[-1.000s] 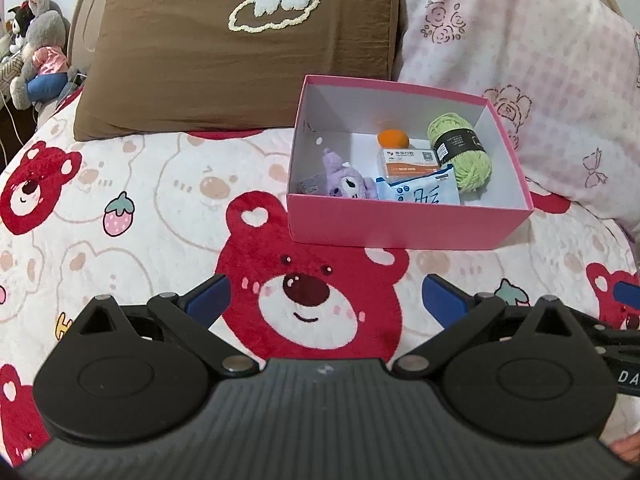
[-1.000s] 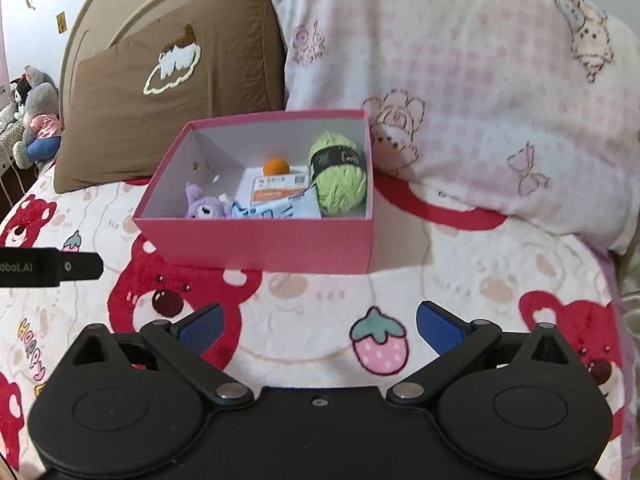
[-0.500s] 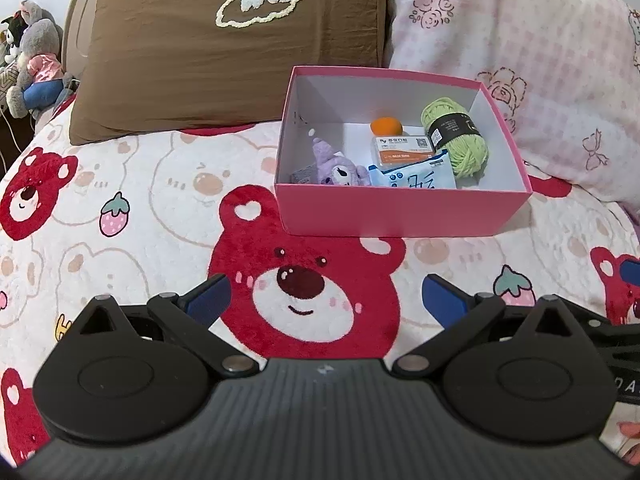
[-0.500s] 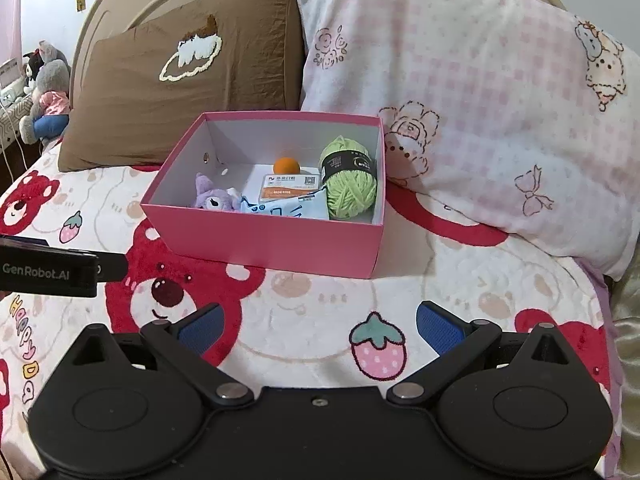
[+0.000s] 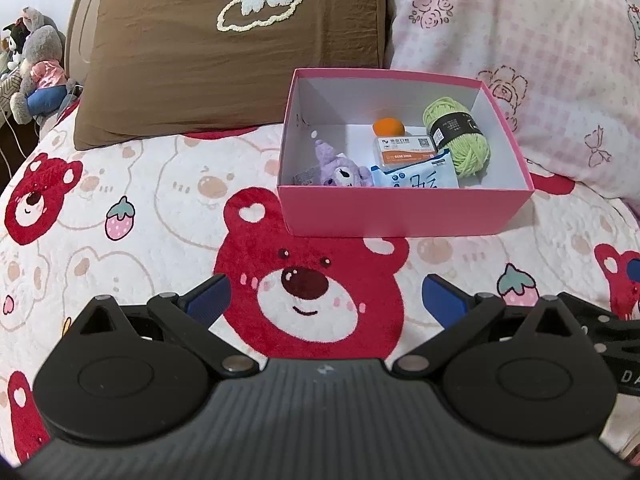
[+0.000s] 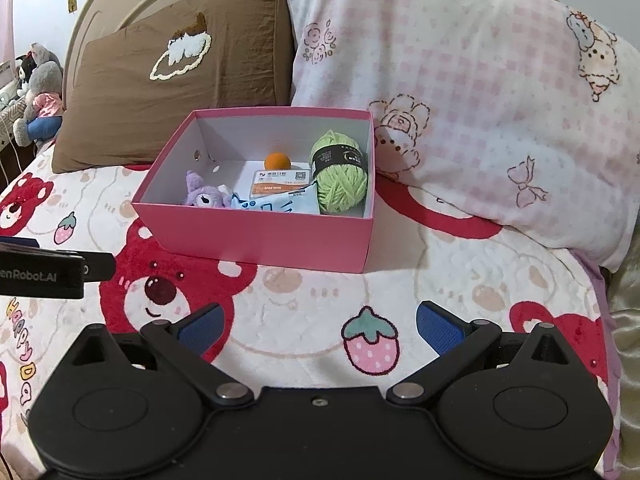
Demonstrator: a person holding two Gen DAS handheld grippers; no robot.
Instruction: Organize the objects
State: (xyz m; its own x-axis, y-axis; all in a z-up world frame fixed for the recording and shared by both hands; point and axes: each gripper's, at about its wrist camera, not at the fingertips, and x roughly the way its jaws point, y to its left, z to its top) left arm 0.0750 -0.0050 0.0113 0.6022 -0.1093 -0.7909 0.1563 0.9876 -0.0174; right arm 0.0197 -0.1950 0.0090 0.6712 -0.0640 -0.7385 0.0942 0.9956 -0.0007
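A pink box (image 5: 404, 212) (image 6: 260, 236) sits on the bed. Inside lie a green yarn ball (image 5: 458, 136) (image 6: 340, 178), an orange ball (image 5: 387, 126) (image 6: 277, 160), a white and orange packet (image 5: 404, 152) (image 6: 278, 184), a purple plush toy (image 5: 340, 166) (image 6: 204, 194) and a light blue pouch (image 5: 416, 176) (image 6: 280, 202). My left gripper (image 5: 326, 298) hovers open over the blanket, short of the box. Empty too, my right gripper (image 6: 320, 326) stands open near the box's front right.
A bear-print blanket (image 5: 140, 184) covers the bed. A brown pillow (image 5: 224, 60) and a pink checked pillow (image 6: 460, 92) lean on the headboard behind the box. Stuffed toys (image 5: 36, 68) sit at the far left. The left gripper's body (image 6: 44, 274) shows in the right wrist view.
Both grippers have pulled back and shifted slightly; the box now appears a little farther off. Both stay open and empty. The box contents have not moved.
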